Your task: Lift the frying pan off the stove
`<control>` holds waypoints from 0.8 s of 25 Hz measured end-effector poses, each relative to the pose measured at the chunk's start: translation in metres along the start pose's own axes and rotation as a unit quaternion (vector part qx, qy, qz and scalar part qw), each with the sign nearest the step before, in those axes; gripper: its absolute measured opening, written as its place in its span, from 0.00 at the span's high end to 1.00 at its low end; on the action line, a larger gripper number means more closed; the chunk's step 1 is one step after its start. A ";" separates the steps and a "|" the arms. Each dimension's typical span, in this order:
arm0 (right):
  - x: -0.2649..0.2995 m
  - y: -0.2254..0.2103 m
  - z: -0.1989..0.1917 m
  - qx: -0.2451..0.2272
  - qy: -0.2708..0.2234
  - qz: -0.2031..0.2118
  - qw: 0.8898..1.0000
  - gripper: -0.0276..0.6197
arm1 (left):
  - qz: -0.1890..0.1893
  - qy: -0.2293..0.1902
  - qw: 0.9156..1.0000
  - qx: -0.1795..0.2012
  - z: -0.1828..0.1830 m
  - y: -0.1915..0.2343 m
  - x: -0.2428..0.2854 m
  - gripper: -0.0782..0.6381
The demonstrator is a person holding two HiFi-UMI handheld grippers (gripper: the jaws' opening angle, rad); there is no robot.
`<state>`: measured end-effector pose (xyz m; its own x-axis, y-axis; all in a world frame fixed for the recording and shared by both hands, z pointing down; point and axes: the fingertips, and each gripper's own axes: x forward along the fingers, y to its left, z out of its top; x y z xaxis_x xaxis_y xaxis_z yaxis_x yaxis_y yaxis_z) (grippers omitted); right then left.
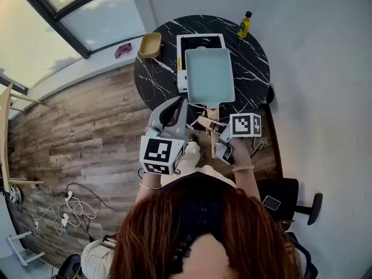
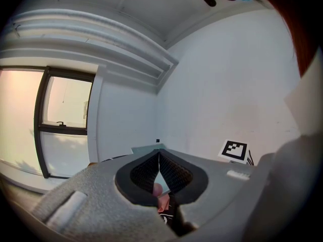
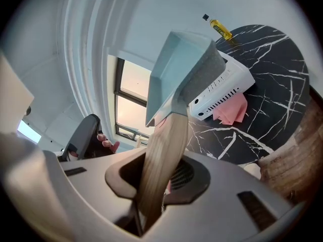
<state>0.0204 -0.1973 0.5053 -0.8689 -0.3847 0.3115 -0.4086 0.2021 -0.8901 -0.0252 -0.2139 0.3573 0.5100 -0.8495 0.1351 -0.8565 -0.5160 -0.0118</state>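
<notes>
A square pale-blue frying pan (image 1: 209, 74) with a wooden handle (image 1: 211, 124) hangs over the near part of the white stove (image 1: 200, 39) on the round black marble table (image 1: 256, 57). My right gripper (image 1: 216, 133) is shut on the handle. In the right gripper view the handle (image 3: 164, 145) runs up from between the jaws of the right gripper (image 3: 159, 173) to the pan (image 3: 176, 64), with the stove (image 3: 222, 92) behind and below it. My left gripper (image 1: 181, 103) floats just left of the handle. In its own view, the left gripper (image 2: 159, 155) has its tips together and holds nothing.
A yellow oil bottle (image 1: 244, 25) stands at the table's far right edge. A yellow bowl (image 1: 150, 45) sits at its left edge. A pink cloth (image 3: 232, 110) lies beside the stove. A black chair (image 1: 290, 196) is at the right, and cables (image 1: 70, 208) lie on the wooden floor.
</notes>
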 end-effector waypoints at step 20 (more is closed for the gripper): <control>-0.043 0.027 -0.066 -0.020 -0.007 0.002 1.000 0.82 | -0.003 -0.009 1.000 0.016 -0.004 -0.055 -0.065 0.87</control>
<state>0.0285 -0.1155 0.4897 -0.8667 -0.3970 0.3019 -0.4153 0.2393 -0.8776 -0.0119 -0.1296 0.3534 0.5173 -0.8477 0.1178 -0.8502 -0.5247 -0.0419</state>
